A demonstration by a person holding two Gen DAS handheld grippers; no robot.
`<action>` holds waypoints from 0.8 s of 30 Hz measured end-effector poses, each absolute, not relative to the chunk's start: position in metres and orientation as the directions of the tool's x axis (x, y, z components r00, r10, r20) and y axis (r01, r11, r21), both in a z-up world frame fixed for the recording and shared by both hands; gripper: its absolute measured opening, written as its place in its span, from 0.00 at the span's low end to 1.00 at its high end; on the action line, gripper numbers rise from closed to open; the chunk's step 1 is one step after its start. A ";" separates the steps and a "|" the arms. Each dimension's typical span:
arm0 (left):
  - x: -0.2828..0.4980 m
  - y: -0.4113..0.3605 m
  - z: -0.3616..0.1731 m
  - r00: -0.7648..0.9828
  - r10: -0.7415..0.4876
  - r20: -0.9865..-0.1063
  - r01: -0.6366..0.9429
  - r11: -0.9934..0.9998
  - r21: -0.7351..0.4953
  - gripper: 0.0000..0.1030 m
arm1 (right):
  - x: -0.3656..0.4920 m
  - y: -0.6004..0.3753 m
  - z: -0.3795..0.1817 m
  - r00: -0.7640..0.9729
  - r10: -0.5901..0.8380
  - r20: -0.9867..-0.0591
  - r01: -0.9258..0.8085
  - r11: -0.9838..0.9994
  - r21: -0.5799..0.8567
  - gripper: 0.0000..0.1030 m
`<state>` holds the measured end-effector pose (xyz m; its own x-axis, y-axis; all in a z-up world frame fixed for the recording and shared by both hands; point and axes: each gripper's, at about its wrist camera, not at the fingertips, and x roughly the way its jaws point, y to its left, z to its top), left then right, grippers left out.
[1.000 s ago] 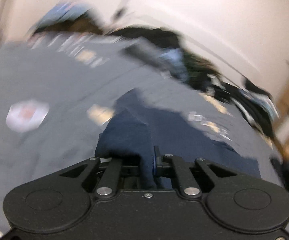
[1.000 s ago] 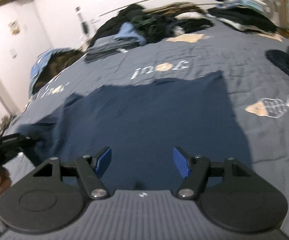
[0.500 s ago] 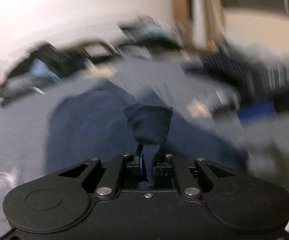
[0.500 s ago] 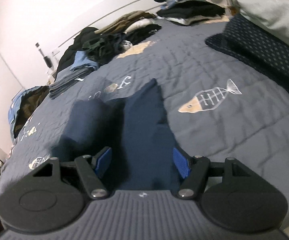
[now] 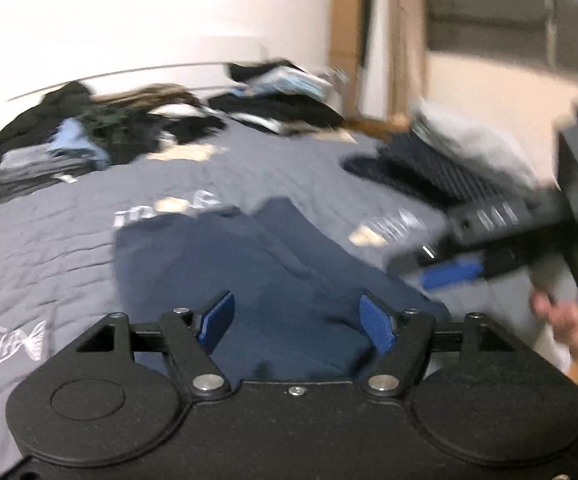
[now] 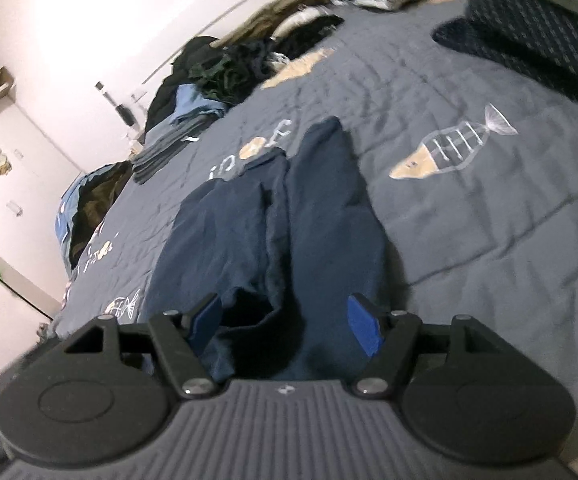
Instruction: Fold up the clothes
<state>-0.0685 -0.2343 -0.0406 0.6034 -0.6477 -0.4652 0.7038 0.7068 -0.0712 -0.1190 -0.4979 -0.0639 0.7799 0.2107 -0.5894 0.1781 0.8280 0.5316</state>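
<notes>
Across the grey-blue quilted bed [image 6: 469, 208] lay the navy garment [image 6: 289, 232], both sides folded toward its middle into a long strip. Left tool [image 5: 295, 320] and right tool [image 6: 285, 320] hovered over its near end, jaws wide apart and empty. Lengthwise folds looked left; unfolded heaps of clothes [image 6: 249, 60] waited beyond.

— What sort of place is this?
— A home bedroom: a bed under a grey quilt [image 6: 469, 208] stitched with fish, and a dotted pillow [image 6: 537, 36] at far right.
— Anything else?
— Heaps of clothes [image 6: 225, 68] along the far edge, pale walls, a wooden door frame [image 5: 345, 36].
</notes>
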 end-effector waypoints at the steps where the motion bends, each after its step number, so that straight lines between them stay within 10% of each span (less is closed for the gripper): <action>1: -0.061 -0.228 -0.042 0.609 -0.646 -0.460 0.686 0.720 -0.104 0.67 | -0.118 -0.492 -0.063 0.778 0.209 -0.593 0.163 0.844 0.511 0.69; 17: -0.029 -0.194 -0.041 0.644 -0.595 -0.481 0.531 0.800 -0.280 0.67 | -0.083 -0.453 -0.094 0.759 0.200 -0.619 0.208 0.827 0.522 0.68; 18: -0.029 -0.195 -0.042 0.644 -0.593 -0.483 0.531 0.801 -0.275 0.67 | -0.084 -0.456 -0.096 0.770 0.213 -0.602 0.217 0.800 0.560 0.64; 20: -0.029 -0.195 -0.043 0.647 -0.588 -0.485 0.531 0.804 -0.267 0.67 | -0.085 -0.465 -0.099 0.785 0.243 -0.570 0.233 0.736 0.636 0.19; 24: -0.027 -0.193 -0.042 0.654 -0.584 -0.481 0.519 0.809 -0.277 0.67 | -0.107 -0.492 -0.106 0.836 0.303 -0.458 0.261 0.514 0.817 0.10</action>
<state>-0.0270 -0.1932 -0.0418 0.6536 -0.5840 -0.4814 0.5186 0.8089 -0.2772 -0.1074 -0.4925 -0.1058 0.8357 0.3030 -0.4581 0.2614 0.5141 0.8169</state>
